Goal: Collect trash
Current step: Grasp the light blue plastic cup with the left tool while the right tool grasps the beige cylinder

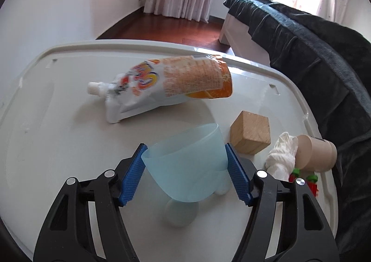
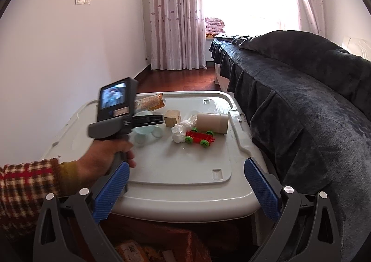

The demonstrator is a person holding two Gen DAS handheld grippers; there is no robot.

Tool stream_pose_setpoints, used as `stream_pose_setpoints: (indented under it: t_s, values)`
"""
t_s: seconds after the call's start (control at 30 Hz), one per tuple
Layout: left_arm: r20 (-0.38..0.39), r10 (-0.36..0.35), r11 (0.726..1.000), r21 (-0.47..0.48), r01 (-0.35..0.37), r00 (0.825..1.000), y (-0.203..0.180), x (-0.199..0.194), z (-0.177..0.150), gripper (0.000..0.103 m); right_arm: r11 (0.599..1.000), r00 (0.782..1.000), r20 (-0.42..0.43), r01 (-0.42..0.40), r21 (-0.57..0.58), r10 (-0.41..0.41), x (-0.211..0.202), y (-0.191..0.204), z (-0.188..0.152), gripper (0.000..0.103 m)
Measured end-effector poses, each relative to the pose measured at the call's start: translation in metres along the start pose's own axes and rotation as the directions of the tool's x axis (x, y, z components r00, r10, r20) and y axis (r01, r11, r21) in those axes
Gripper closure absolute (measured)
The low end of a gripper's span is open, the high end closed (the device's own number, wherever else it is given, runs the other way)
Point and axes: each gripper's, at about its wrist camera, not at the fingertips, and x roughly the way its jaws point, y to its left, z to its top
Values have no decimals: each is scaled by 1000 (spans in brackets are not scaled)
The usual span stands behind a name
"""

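My left gripper [image 1: 185, 148] is shut on a pale blue translucent plastic cup [image 1: 185, 164], held tilted just above the grey bin lid [image 1: 58, 123]. An orange-and-white spouted pouch [image 1: 162, 85] lies further back on the lid. A crumpled white tissue [image 1: 283, 153] and a brown paper cup on its side [image 1: 315, 155] lie at the right. In the right wrist view the left gripper's body [image 2: 116, 111] hovers over the lid [image 2: 185, 169], with the tissue [image 2: 182, 131] and the paper cup [image 2: 212, 123] beyond. My right gripper [image 2: 186, 174] is open and empty at the lid's near edge.
A wooden cube [image 1: 251, 132] stands right of the blue cup. A red toy cart with green wheels [image 2: 199, 138] lies by the tissue. A bed with a dark blanket [image 2: 301, 90] runs along the right side. An opening with packaging [image 2: 148, 248] shows below the lid's near edge.
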Motion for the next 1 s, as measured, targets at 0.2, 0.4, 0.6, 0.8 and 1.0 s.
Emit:
stream_pose_setpoints:
  t_s: [0.2,0.4,0.6,0.8,1.0]
  values:
    - [23,-9,998,55,8,1000,22,-45,-16,37,1000,1000,-26,6,3,-6,8,-5,4,5]
    - [51,-29,991,129,23,998,43,-101,-42,37,998,995,-76,-60,-5,59,36,-5,34,5]
    - [70,-84,988,136,74,994,52,-129,-57,37,997,984,-166,71,26,-66,121,-37,68,6]
    - [100,-112,983,159,96,989,51,-138,-60,37,992,973,-203,116,45,-105,194,-41,84,6]
    - [83,-126,982,150,113,989,56,-136,-62,37,985,947,-285,167,45,-147,244,-44,76,6]
